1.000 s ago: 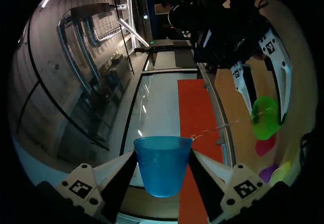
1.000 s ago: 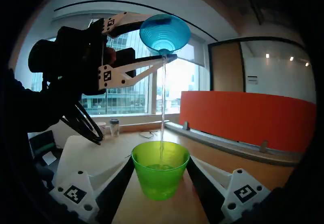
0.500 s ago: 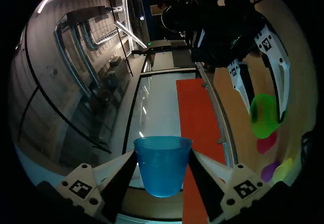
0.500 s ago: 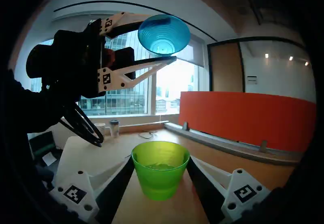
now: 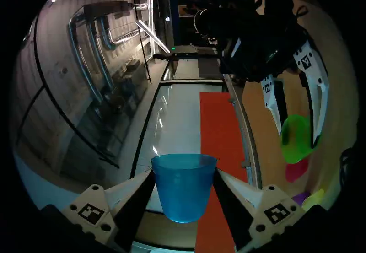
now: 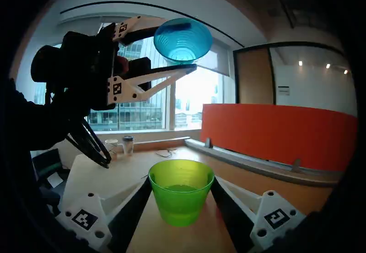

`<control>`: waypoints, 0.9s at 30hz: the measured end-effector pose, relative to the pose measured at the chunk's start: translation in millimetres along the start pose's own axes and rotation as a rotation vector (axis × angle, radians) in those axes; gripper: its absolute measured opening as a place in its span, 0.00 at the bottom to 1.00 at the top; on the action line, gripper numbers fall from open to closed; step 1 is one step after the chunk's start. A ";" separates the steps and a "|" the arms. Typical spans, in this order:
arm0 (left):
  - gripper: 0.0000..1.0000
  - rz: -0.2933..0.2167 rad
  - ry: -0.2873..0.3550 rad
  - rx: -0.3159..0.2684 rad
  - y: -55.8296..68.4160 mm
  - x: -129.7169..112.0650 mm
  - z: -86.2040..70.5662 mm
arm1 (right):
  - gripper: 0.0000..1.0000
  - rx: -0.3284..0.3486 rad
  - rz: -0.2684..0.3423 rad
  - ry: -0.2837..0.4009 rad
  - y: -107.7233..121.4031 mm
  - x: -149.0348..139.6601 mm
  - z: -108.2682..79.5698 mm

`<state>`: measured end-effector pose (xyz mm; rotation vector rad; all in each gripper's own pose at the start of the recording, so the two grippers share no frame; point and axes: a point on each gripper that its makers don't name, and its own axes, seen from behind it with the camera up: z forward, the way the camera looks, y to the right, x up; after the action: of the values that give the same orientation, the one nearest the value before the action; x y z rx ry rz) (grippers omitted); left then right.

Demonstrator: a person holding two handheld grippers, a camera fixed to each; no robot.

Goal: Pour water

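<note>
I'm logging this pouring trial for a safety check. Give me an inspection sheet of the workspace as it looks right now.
Surface: wooden desk, no spill seen.
Job's things: green cup upright with a little water; blue cup tipped on its side above it, no stream seen.
Clutter: two small jars by the window; pink thing and yellow thing on the desk, kind unclear.
Grippers: left gripper shut on blue cup; right gripper shut on green cup.
Cables: thin cable on the desk near the jars; dark loops hang below the left gripper.
Surroundings: orange partition; window onto buildings.
</note>
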<state>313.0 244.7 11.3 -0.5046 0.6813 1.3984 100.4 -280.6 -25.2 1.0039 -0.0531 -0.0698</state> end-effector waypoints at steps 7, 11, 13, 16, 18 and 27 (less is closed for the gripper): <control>0.85 -0.211 0.009 0.014 -3.5 -3.9 -0.7 | 0.91 0.000 0.000 0.001 -0.4 0.5 -0.9; 0.85 -0.333 0.012 0.030 -9.0 -9.2 -1.0 | 0.90 -0.001 0.000 0.002 -0.1 1.4 -1.1; 0.85 -0.385 0.014 0.040 -11.6 -12.6 -1.2 | 0.90 -0.002 0.001 0.004 0.3 1.7 -1.3; 0.85 -0.458 0.011 0.050 -13.6 -17.7 -1.1 | 0.90 -0.004 0.001 0.005 0.9 1.8 -1.3; 0.85 -0.504 0.006 0.054 -14.0 -20.9 -1.3 | 0.91 -0.005 0.001 0.005 1.2 1.9 -1.2; 0.85 -0.714 -0.028 0.050 -11.3 -33.4 -3.3 | 0.91 -0.005 0.002 0.007 1.0 2.8 -0.4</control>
<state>322.5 217.2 31.5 -0.6102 0.4434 0.7131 103.3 -279.9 -24.5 0.9986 -0.0477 -0.0650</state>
